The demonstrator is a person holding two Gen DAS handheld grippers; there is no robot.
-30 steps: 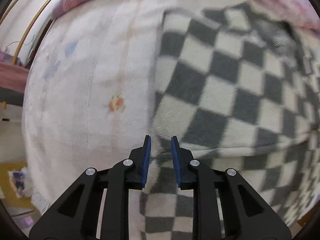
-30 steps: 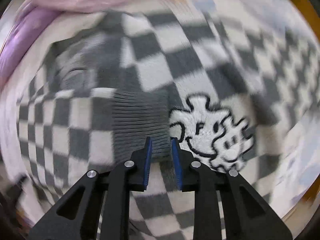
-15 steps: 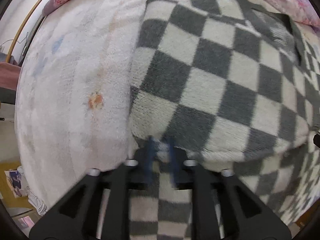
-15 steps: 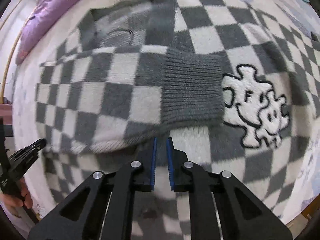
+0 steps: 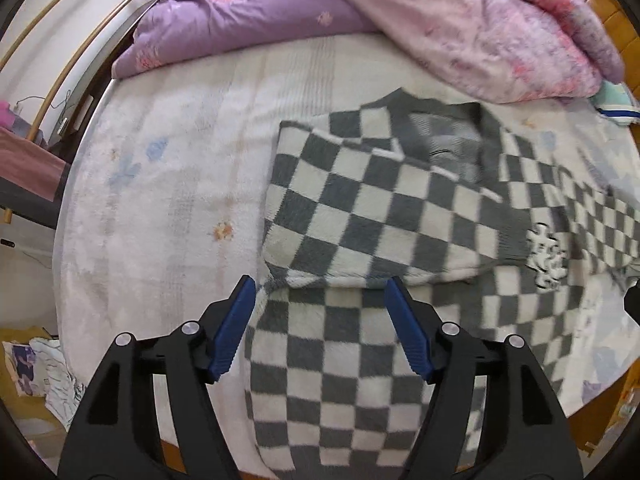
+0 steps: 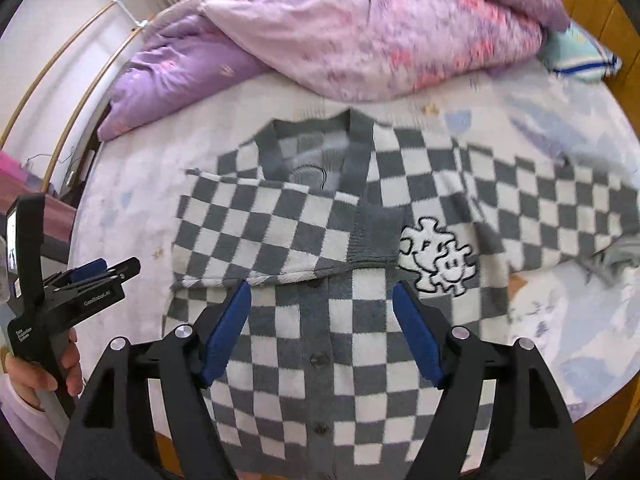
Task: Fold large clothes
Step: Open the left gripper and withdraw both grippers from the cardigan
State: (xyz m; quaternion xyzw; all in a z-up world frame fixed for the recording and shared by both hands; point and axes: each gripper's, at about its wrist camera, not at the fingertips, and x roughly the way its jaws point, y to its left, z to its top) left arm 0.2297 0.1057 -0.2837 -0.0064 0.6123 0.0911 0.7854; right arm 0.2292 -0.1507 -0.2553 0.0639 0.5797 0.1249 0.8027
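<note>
A grey-and-white checkered cardigan (image 5: pixel 372 216) lies flat on the bed, buttons down the front (image 6: pixel 320 360). Its left sleeve (image 6: pixel 272 232) is folded across the chest, the grey ribbed cuff (image 6: pixel 374 236) beside a white cartoon patch (image 6: pixel 438 260). The other sleeve (image 6: pixel 560 208) stretches out to the right. My left gripper (image 5: pixel 320 300) is open and empty above the cardigan's lower left part. My right gripper (image 6: pixel 322 300) is open and empty above the button line. The left gripper also shows in the right wrist view (image 6: pixel 80 280), held off the bed's left side.
A purple and pink quilt (image 6: pixel 340 32) is piled at the head of the bed. A teal pillow (image 6: pixel 580 56) lies at the far right. The white fleece bedsheet (image 5: pixel 168 200) shows left of the cardigan. Clutter lies on the floor at the left (image 5: pixel 36 372).
Both grippers have opened, let go of the sleeve and pulled back and up from the cardigan. The sleeve now rests folded across the chest.
</note>
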